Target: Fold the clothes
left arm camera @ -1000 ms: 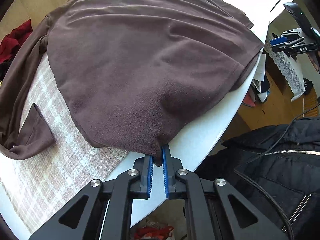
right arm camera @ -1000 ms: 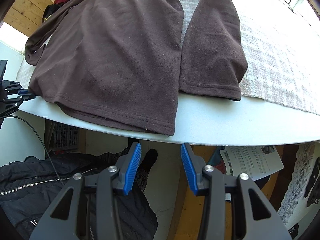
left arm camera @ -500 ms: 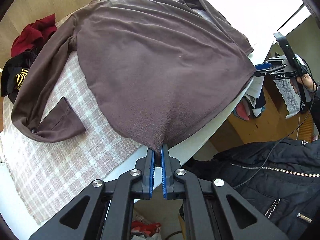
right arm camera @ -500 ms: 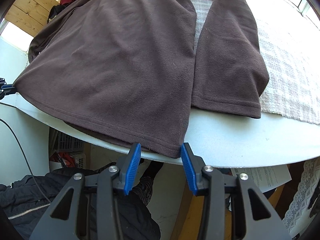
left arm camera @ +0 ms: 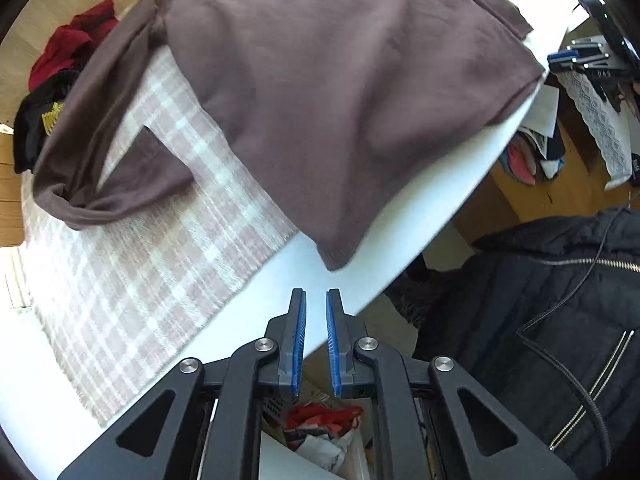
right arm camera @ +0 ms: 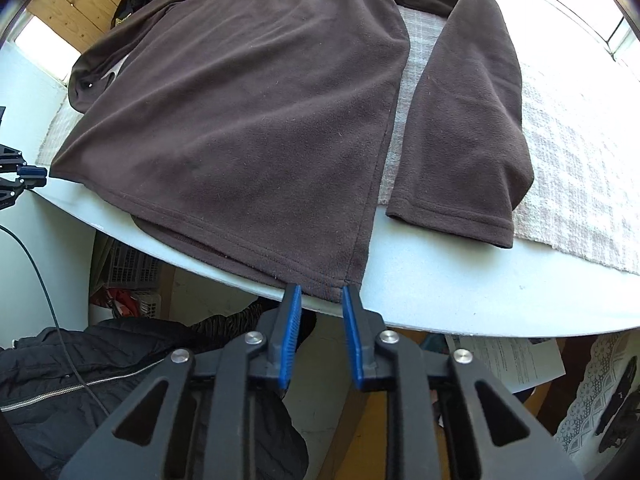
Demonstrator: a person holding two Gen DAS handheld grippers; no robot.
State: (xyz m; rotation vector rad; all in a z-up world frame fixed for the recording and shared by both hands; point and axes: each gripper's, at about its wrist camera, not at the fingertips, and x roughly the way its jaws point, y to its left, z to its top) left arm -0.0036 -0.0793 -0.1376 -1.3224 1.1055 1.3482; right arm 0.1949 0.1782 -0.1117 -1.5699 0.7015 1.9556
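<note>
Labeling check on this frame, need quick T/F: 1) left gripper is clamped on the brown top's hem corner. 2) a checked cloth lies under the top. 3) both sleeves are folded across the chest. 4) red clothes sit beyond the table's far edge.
1) False. The left gripper has nothing between its pads; its jaws are opening, and the brown top has its corner lying just ahead of them.
2) True: checked cloth.
3) False. One sleeve lies beside the body.
4) True: red clothes.

Both wrist cameras face steeply down along their jaws, close above the counter [left arm camera: 280, 280] edge, sharing the brown garment [right arm camera: 248, 120].
</note>
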